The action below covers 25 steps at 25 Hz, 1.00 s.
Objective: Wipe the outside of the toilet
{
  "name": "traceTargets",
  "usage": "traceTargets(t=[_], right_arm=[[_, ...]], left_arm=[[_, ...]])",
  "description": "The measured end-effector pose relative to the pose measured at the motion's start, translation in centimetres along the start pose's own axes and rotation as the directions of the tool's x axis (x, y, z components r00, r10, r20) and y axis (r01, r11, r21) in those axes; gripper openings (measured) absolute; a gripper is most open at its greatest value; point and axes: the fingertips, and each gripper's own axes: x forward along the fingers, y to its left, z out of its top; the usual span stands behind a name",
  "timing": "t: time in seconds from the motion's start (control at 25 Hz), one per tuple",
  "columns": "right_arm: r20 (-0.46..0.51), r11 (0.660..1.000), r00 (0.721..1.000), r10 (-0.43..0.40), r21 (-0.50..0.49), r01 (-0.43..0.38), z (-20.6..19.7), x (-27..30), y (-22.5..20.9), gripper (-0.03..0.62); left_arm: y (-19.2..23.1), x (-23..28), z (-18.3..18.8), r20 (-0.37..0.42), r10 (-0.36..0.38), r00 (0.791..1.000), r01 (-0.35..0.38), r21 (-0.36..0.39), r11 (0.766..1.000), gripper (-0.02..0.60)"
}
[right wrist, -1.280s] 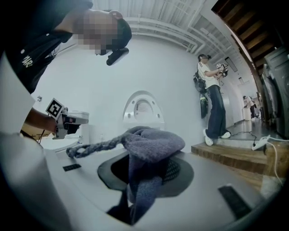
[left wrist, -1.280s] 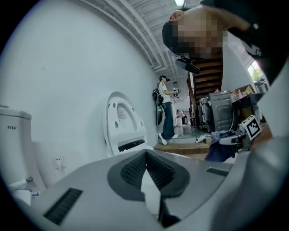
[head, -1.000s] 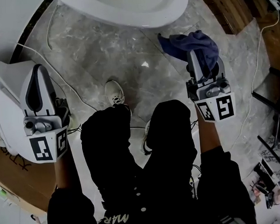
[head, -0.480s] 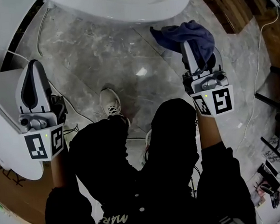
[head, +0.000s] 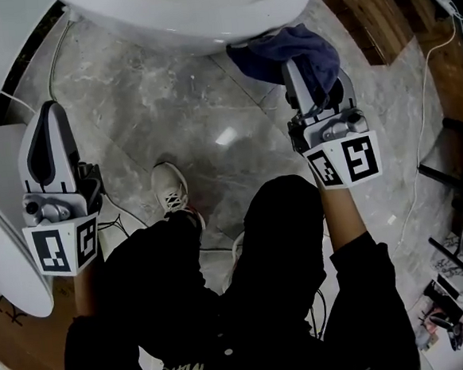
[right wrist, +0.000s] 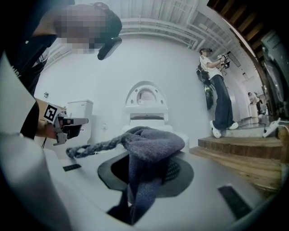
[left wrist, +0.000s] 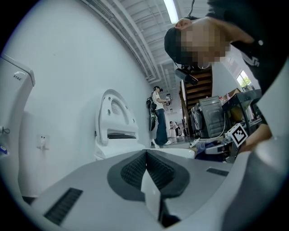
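Observation:
The white toilet bowl fills the top of the head view; in the right gripper view the toilet stands straight ahead with its lid up. My right gripper is shut on a blue-purple cloth, which hangs just below the bowl's front rim at the right. In the right gripper view the cloth drapes over the jaws. My left gripper is shut and empty, held low at the left, well away from the bowl. Its pads meet in the left gripper view.
A white fixture sits beside my left gripper. White cables run over the grey marble floor. A wooden step lies at the right. My legs and a white shoe are below. A person stands in the background.
My right gripper has carried the cloth up and left, toward the bowl's rim. The left gripper has drifted left and lower in view.

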Motion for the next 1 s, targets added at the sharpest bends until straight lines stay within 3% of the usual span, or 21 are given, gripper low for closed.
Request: traceTargets(t=[0.16,0.76,1.0], right_arm=[[0.0,1.0,1.0,0.007,0.009,-0.007,-1.6,0.8,-0.7,0.106],[0.024,0.999,0.999,0.046,-0.018,-0.045,-3.7,3.3,-0.9,0.106],[0.041,0.999,0.998,0.047,-0.008,-0.047,-4.4,3.4,-1.1,0.106]], left_arm=[[-1.2,0.2,-0.4,0.039,0.024,0.999,-0.025,0.049,0.998,0.011],[-4.6,1.9,-3.9,0.04,-0.019,0.999,0.021,-0.049,0.999,0.009],[-5.6,1.6,-4.7,0.03,-0.042,0.999,0.043,-0.047,0.998,0.01]])
